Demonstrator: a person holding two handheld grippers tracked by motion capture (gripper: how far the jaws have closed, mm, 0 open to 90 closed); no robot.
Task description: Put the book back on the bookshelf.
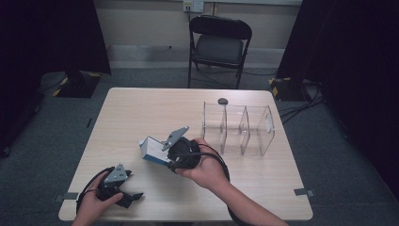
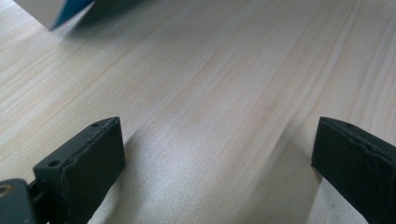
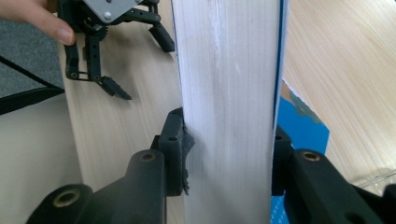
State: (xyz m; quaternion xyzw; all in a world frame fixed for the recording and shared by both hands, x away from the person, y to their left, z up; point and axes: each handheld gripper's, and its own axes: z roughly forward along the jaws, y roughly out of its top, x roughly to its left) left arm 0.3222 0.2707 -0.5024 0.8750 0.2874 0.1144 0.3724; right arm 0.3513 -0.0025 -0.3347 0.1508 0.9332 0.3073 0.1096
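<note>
Clearly the book point(image 1: 151, 149) is a thick, stiff block: the right claw point(image 3: 229, 154) clamps it across its thickness, one pad on each cover, with the white page edges facing the camera in the right gripper view and a blue cover showing at one side. In the high view it sits lifted off the counter point(image 1: 141, 108), left of the clear acrylic divider rack point(image 1: 237, 129). It looks moderately heavy for a pinch grip, and the glossy covers may be slippery, so a hold near the middle of the block, well in from the edge, should stop it pivoting or sliding out. The pages could splay if held by one cover alone. The left claw point(image 2: 215, 163) rests low over bare counter, jaws wide and holding nothing.
</note>
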